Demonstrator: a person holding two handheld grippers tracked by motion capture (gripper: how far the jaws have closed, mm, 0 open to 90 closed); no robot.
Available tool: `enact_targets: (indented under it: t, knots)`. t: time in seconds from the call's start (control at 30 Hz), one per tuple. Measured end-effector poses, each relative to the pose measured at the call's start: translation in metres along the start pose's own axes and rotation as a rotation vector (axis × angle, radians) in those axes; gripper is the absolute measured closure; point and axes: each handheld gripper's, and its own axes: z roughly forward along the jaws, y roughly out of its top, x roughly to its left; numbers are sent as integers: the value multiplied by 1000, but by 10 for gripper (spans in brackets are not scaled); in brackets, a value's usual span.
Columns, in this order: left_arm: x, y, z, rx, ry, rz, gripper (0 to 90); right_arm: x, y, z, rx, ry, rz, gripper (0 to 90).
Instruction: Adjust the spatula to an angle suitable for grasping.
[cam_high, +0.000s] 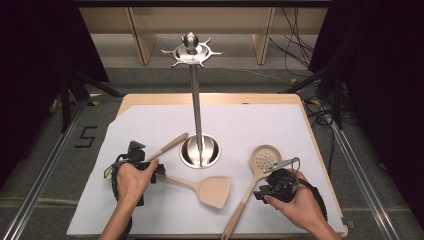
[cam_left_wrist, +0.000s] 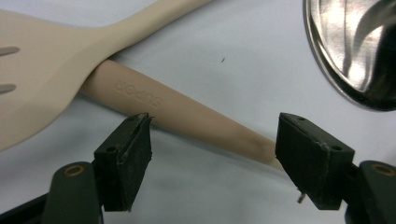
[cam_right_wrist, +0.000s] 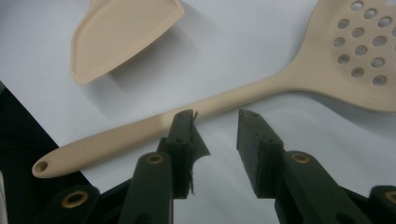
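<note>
I see the wooden handle (cam_left_wrist: 187, 116) low in the left gripper view, between the wide open jaws of my left gripper (cam_left_wrist: 212, 156); no pad touches it, and it goes under the slotted spatula (cam_left_wrist: 42, 79) at the upper left. In the high view the skimmer (cam_high: 252, 182) lies at lower right; my right gripper (cam_right_wrist: 215, 140) stands half open just over its handle, not gripping. The paper (cam_high: 150, 215) has free room near its lower edge. The stand base (cam_high: 200, 150) is in the centre.
</note>
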Motion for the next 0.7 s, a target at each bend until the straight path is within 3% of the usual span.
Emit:
enact_targets:
  t: [0.03, 0.1, 0.17, 0.2, 0.23, 0.27, 0.33, 0.4, 0.47, 0.5, 0.53, 0.57, 0.6, 0.7]
  knots:
    - [0, -2, 3, 29, -7, -1, 283, 0, 0, 1, 2, 2, 3, 668]
    - [1, -2, 3, 18, -10, -18, 270, 1, 0, 1, 6, 2, -1, 666]
    - [1, -2, 4, 11, -8, -1, 240, -1, -1, 4, 11, 5, -14, 661]
    - [5, 2, 3, 63, -13, 32, 234, -1, -1, 5, 13, 7, -17, 659]
    - [5, 2, 3, 63, -13, 32, 240, -1, -1, 5, 13, 7, -17, 659]
    - [5, 5, 5, 49, -38, 7, 250, 0, -1, 5, 29, 8, 7, 659]
    - [4, 5, 5, 42, -47, -13, 279, -2, -1, 6, 18, 10, -9, 658]
    - [5, 5, 4, 44, -42, -16, 298, -1, -2, 5, 25, 25, 20, 658]
    - [8, 6, 3, 59, -45, -5, 290, -4, -1, 5, 17, 5, 1, 658]
    - [7, 7, 6, 29, -64, -53, 290, -3, -1, 4, 29, 7, 31, 658]
    - [7, 7, 6, 29, -64, -53, 293, -2, -2, 4, 31, 5, 35, 658]
    - [5, 7, 5, 25, -51, -79, 293, -2, -2, 4, 31, 5, 35, 658]
    - [10, 7, 3, 56, -54, -45, 298, -3, -2, 5, 22, 5, 24, 658]
    - [6, 6, 5, 37, -45, -72, 280, -4, -3, 6, 16, 6, 14, 657]
